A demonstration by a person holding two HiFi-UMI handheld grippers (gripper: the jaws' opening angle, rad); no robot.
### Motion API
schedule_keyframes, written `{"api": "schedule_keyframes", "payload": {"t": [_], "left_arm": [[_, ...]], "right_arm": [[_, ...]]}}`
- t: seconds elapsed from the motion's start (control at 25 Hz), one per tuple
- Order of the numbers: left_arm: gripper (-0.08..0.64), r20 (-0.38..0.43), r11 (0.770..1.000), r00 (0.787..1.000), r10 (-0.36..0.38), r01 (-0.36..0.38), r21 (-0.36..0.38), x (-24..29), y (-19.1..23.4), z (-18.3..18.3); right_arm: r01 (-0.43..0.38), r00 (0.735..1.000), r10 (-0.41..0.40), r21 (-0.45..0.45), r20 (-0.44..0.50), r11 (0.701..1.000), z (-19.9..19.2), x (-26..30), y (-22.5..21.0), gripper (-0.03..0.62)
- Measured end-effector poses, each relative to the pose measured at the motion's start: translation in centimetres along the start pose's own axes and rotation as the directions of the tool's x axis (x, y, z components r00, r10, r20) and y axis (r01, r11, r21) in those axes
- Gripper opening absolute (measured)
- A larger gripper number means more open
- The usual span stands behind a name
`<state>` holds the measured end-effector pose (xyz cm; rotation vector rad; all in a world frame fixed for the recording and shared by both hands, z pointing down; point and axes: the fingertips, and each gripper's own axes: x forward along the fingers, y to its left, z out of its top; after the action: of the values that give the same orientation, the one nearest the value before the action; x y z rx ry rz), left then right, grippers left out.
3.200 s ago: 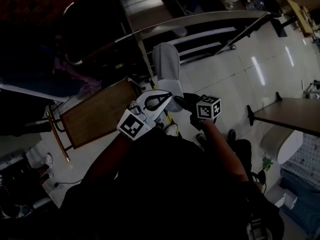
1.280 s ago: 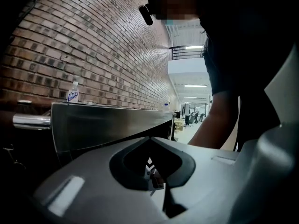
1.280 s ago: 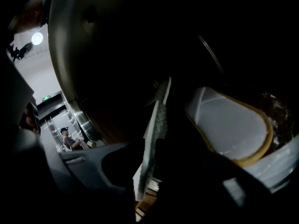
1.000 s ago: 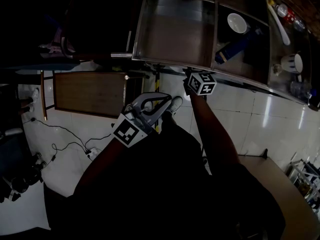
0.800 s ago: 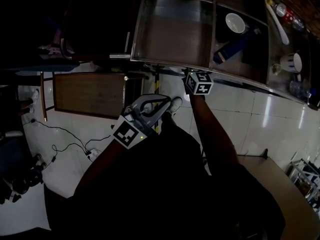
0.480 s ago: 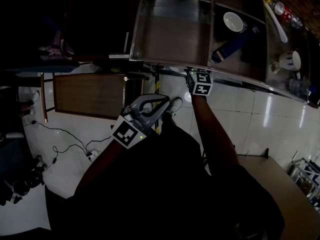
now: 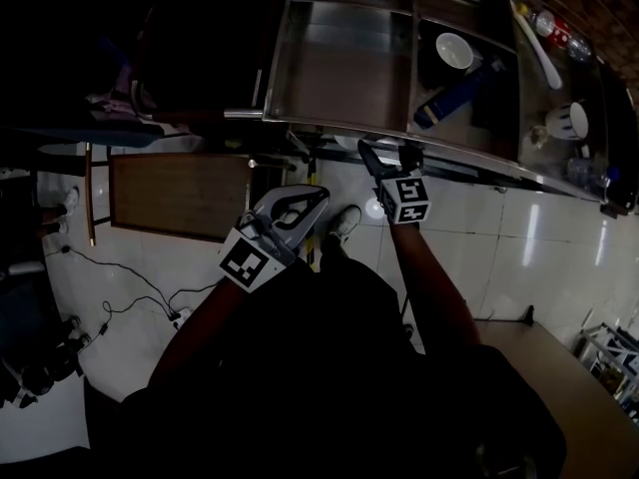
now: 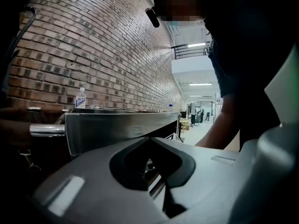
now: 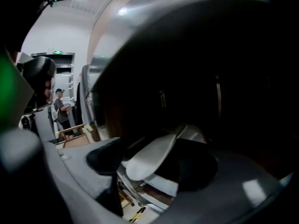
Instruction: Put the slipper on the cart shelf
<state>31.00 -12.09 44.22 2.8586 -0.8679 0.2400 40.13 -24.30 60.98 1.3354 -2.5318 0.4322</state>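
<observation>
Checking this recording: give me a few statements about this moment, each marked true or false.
1. A white bowl sits on the cart. True.
2. The right gripper clamps the slipper. False: its jaws stand apart, closing only slightly, and the slipper lies between them unpressed.
3. The left gripper holds the slipper. False: its jaws are together with nothing in them.
4. The floor is glossy tile. True.
</observation>
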Motion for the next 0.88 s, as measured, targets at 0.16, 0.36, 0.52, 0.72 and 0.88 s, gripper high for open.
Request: {"api": "schedule_keyframes", "payload": {"t": [0.16,0.36,0.52,0.72,0.88], "left_arm": [[0.0,0.002,1.0,1.0,0.022,-0.022,0.011,-0.6,-0.1,0.3],[0.0,-0.006,0.999,0.999,0.052,-0.052,0.009,-1.7,0.1,0.0],[0.0,-0.007,0.998,0.998,0.061,-0.061,0.017,-3.1,0.1,-0.1],[0.0,-0.001,0.996,0.996,0.093,-0.093,0.007,-6.1,1.3,-0.6],[0.0,0.007,0.994,0.994,0.107,-0.107,0.001,-9.8,2.4,-1.5]], "right_arm": [[-0.085,0.996,0.086,-0.054,0.014,0.995,0.9,-2.2,2.5,0.113],[-0.192,0.978,0.202,-0.151,0.055,0.97,3.4,-4.3,5.8,0.0],[-0.232,0.966,0.247,-0.17,0.077,0.958,5.2,-5.6,8.1,0.0],[-0.284,0.949,0.303,-0.184,0.086,0.941,6.5,-5.3,12.8,0.0],[-0.315,0.938,0.337,-0.203,0.083,0.927,6.4,-4.5,17.7,0.001]]}}
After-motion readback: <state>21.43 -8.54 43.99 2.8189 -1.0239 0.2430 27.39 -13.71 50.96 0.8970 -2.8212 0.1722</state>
